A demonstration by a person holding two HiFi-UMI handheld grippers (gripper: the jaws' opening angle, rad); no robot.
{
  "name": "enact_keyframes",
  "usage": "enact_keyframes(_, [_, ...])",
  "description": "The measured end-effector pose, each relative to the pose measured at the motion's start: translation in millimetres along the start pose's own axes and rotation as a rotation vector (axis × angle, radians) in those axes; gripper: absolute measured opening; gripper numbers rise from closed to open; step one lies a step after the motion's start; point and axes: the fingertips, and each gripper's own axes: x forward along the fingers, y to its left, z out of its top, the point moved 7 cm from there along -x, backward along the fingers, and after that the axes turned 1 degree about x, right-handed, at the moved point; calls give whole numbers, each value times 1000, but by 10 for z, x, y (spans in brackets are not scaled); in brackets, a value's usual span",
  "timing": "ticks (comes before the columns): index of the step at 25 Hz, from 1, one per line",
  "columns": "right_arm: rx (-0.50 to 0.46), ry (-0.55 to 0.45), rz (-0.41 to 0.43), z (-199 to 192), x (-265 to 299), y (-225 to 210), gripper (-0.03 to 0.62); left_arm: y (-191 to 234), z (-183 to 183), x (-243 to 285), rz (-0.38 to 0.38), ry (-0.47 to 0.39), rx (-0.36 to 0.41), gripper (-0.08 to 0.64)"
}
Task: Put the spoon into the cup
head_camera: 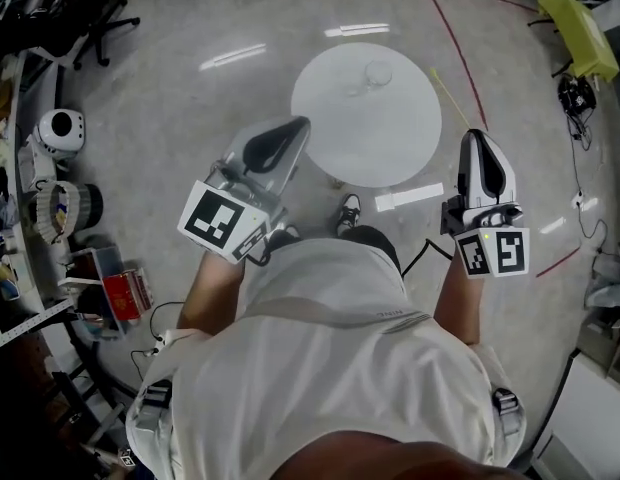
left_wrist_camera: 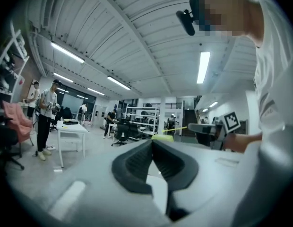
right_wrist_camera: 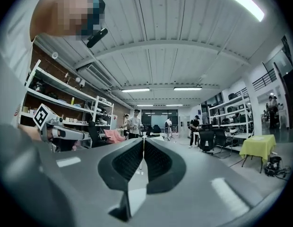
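Observation:
A clear glass cup stands on the far part of a round white table in the head view. A faint pale shape to the cup's left may be the spoon; I cannot tell. My left gripper is held at the table's near-left edge, and my right gripper is just off its right edge. Both are shut with nothing between the jaws. The left gripper view and the right gripper view look level into the room and show neither table, cup nor spoon.
A yellow table stands at the far right, with cables on the floor near it. A black office chair and a cluttered shelf are at the left. Red tape curves across the floor. Several people stand far off in the room.

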Motion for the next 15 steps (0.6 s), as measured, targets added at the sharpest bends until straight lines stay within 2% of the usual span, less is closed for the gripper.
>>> enact_keyframes(5, [3, 9, 72, -99, 435, -760, 12, 51, 11, 706, 71, 17, 7, 2])
enact_keyframes(9, [19, 68, 124, -316, 726, -1232, 12, 89, -30, 1094, 125, 29, 3, 2])
enact_keyframes(12, [34, 168, 171, -530, 994, -1359, 12, 175, -120, 1201, 157, 49, -11, 2])
enact_keyframes(15, [48, 320, 199, -799, 1268, -1351, 12, 292, -217, 1233, 167, 66, -33, 2])
